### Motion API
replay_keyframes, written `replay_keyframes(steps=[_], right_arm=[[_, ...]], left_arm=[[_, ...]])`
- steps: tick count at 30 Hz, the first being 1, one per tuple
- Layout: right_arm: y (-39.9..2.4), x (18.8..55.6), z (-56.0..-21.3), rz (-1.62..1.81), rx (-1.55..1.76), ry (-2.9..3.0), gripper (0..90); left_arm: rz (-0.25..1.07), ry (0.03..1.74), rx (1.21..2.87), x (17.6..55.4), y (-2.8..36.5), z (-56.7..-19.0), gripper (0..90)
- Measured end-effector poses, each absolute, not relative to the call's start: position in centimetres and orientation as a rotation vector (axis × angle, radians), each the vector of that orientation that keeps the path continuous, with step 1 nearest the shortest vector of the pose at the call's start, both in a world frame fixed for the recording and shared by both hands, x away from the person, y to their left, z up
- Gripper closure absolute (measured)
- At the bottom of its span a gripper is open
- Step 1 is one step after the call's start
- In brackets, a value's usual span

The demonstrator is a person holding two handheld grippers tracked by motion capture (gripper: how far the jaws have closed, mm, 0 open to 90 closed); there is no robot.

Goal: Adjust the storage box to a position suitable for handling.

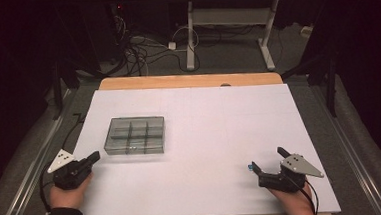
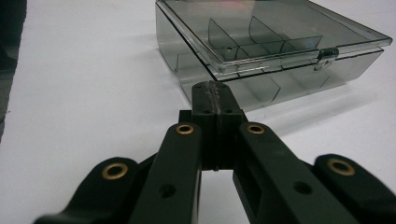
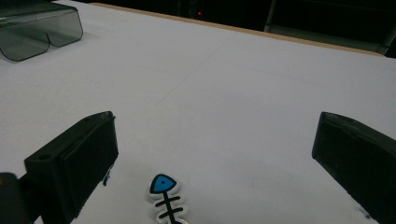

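Note:
A smoky clear compartment box [image 1: 135, 136] with its lid down lies on the left half of the white table sheet [image 1: 214, 121]. My left gripper [image 1: 94, 156] rests just left of and in front of the box, jaws shut with nothing between them. In the left gripper view the joined fingertips [image 2: 215, 99] point at the box [image 2: 261, 42], near its front wall and its latch [image 2: 328, 53]. My right gripper [image 1: 268, 159] lies near the front right of the table, open. Between its fingers [image 3: 88, 149] a small blue-headed fishbone charm [image 3: 167, 200] lies on the sheet.
The wooden table edge [image 1: 192, 80] runs along the back. Behind it are the floor, cables and a desk frame [image 1: 190, 32]. A corner of the box [image 3: 39, 28] shows far left in the right gripper view. A hand holds each gripper at the front edge.

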State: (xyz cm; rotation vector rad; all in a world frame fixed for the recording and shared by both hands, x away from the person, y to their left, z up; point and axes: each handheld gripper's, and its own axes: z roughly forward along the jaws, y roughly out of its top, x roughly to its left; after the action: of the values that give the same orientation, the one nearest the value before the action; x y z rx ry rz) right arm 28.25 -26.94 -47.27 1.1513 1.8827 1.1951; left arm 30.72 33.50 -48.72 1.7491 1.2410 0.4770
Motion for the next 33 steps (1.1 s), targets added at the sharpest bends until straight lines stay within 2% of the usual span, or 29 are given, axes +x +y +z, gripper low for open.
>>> replay_keyframes(steps=[11, 23, 25, 33], right_arm=[[-26.8, 28.2, -47.2, 1.195, 1.141, 1.886, 0.5], [-26.6, 27.9, -47.0, 1.181, 1.121, 1.907, 0.5], [-26.6, 27.8, -46.8, 1.192, 1.114, 1.907, 0.5], [-26.6, 27.5, -46.7, 1.191, 1.099, 1.912, 0.5]], left_arm=[[0.450, 1.241, 1.778, 31.0, 33.4, -48.8, 87.9], [0.453, 1.324, 1.794, 31.7, 33.2, -48.8, 87.9], [0.489, 1.327, 1.794, 32.4, 33.1, -48.7, 87.9], [0.459, 1.381, 1.821, 35.7, 33.2, -48.3, 88.0]])
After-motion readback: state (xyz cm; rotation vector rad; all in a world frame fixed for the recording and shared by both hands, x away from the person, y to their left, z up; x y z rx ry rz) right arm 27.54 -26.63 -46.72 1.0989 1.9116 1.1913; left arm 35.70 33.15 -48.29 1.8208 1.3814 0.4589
